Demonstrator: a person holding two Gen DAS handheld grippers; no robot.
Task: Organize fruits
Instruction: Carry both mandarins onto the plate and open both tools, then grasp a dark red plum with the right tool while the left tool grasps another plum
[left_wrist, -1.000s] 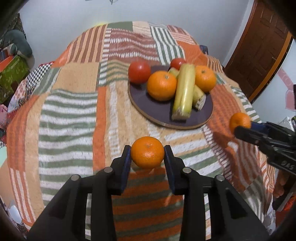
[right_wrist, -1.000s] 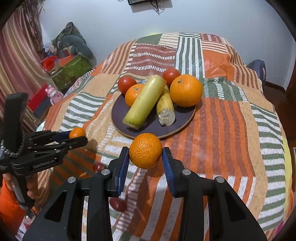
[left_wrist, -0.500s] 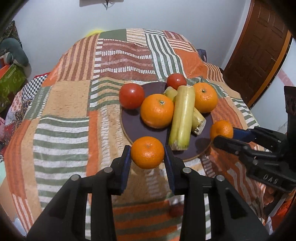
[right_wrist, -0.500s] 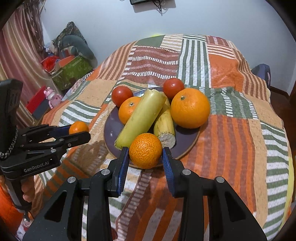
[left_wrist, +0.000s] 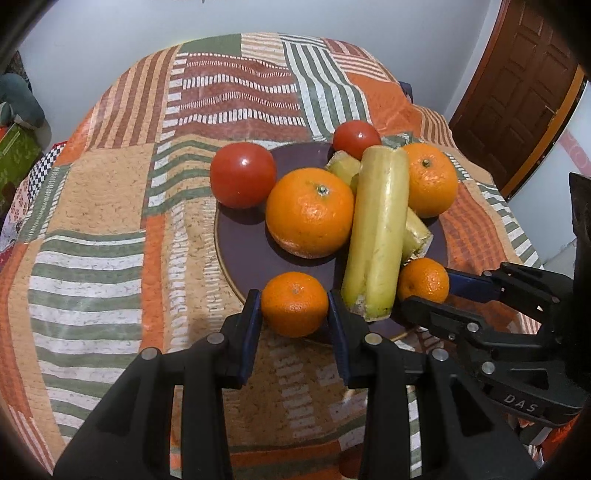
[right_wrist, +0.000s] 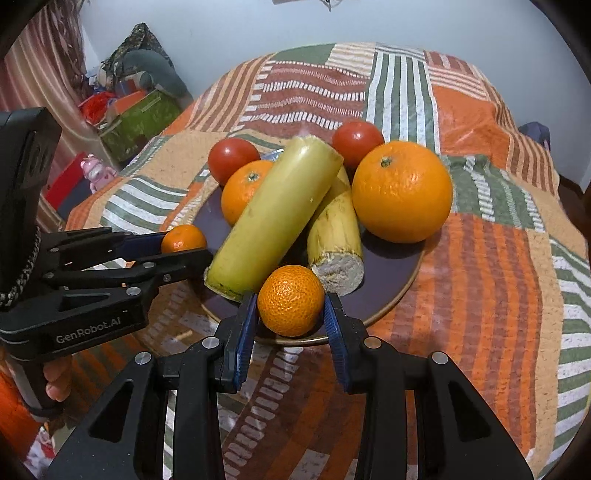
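A dark round plate (left_wrist: 240, 243) (right_wrist: 399, 280) on the patchwork cloth holds two large oranges (left_wrist: 309, 212) (right_wrist: 402, 191), two tomatoes (left_wrist: 242, 180) (right_wrist: 233, 159), a long yellow-green stalk piece (left_wrist: 377, 236) (right_wrist: 275, 218) and a shorter one. My left gripper (left_wrist: 294, 306) is shut on a small mandarin (left_wrist: 294, 303) at the plate's near rim. My right gripper (right_wrist: 291, 312) is shut on another small mandarin (right_wrist: 291, 300), also over the near rim. Each gripper shows in the other's view (left_wrist: 424, 284) (right_wrist: 183, 245).
The patchwork cloth (left_wrist: 110, 221) covers the whole surface and drops off at the sides. A brown door (left_wrist: 517, 92) stands to the right. Boxes, a green carton (right_wrist: 136, 122) and toys lie on the floor to the left.
Both grippers have moved forward toward the plate, each carrying its mandarin. The mandarins now sit over the plate's near rim, beside the long stalk's end.
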